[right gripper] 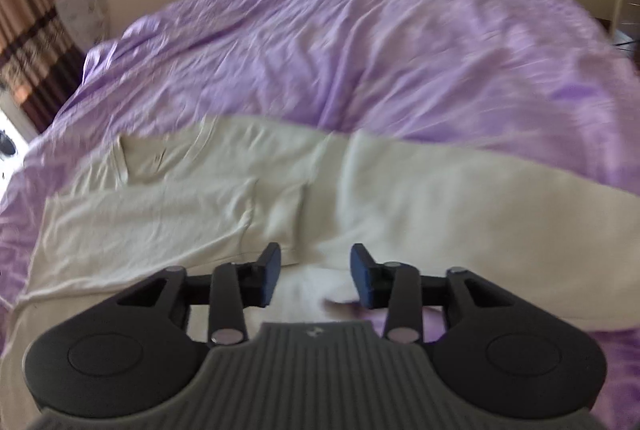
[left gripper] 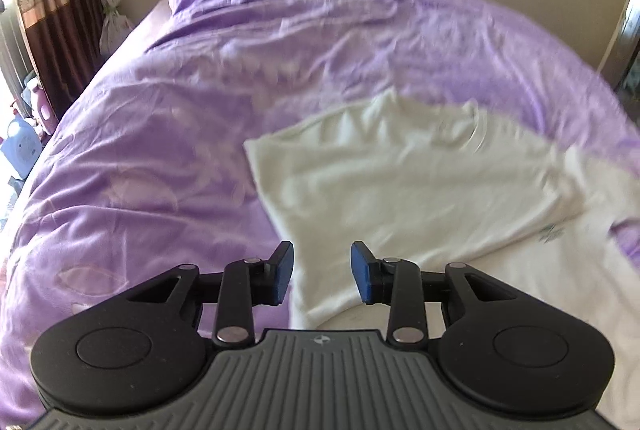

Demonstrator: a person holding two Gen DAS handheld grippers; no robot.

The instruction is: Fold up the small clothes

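Left fingers (left gripper: 322, 276) part-open, empty, above near edge of cream shirt (left gripper: 400, 181). Right fingers (right gripper: 316, 280) likewise, gripping nothing. Shirt lies partly folded on purple bed cover (left gripper: 160, 109) — likely let go so fold settles.

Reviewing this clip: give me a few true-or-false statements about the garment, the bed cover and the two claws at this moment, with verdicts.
1. The cream shirt lies on a purple bedspread. True.
2. The left claw is clamped on a sleeve. False: it stands open, with nothing between its pads.
3. The right claw is open above the shirt. True.
4. The shirt is spread flat and unfolded. False: one layer is already folded over another.
5. The bedspread is green. False: it is purple.
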